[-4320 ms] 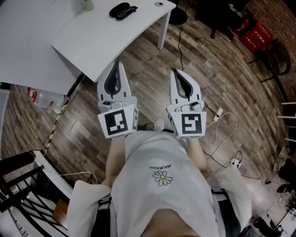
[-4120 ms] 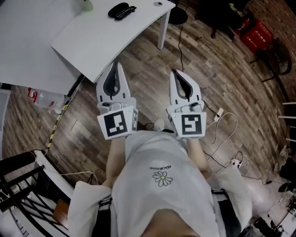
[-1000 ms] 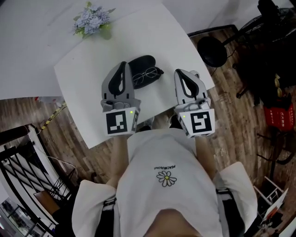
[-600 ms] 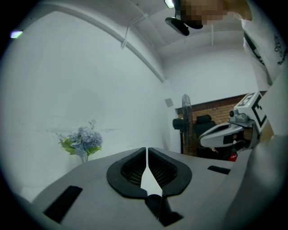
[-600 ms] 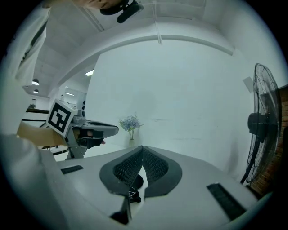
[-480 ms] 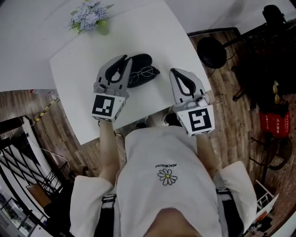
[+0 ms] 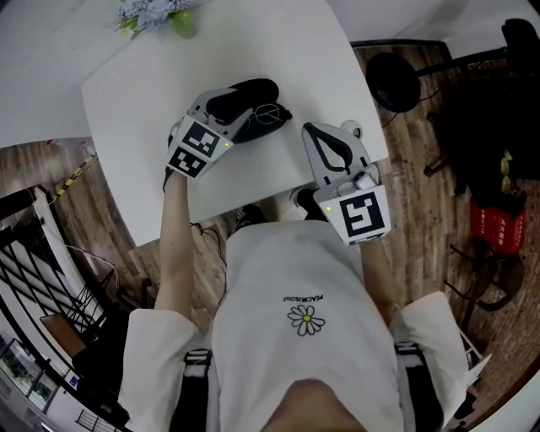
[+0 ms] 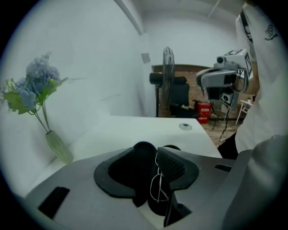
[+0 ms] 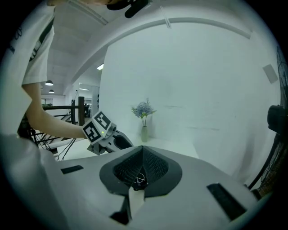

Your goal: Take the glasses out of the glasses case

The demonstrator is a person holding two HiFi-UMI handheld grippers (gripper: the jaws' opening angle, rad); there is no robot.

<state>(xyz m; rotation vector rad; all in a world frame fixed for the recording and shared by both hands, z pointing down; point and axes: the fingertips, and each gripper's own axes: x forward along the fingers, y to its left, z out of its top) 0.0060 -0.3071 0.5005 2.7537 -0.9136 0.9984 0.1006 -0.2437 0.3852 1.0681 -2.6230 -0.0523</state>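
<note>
Jaws of left gripper (image 8: pixel 145 155) opening around glasses case (image 8: pixel 143 184).

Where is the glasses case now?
Head view: the glasses case lies on the white table, upper middle, glasses at its right edge, between the opening jaws of the left tool.

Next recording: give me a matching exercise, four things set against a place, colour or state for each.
Things:
1 flowers
2 case
3 floor
4 right gripper

Descriptions:
A wooden planks
B jaws together
C black
D in a vase

Pairs: 1-D, 2-C, 3-A, 4-B
</note>
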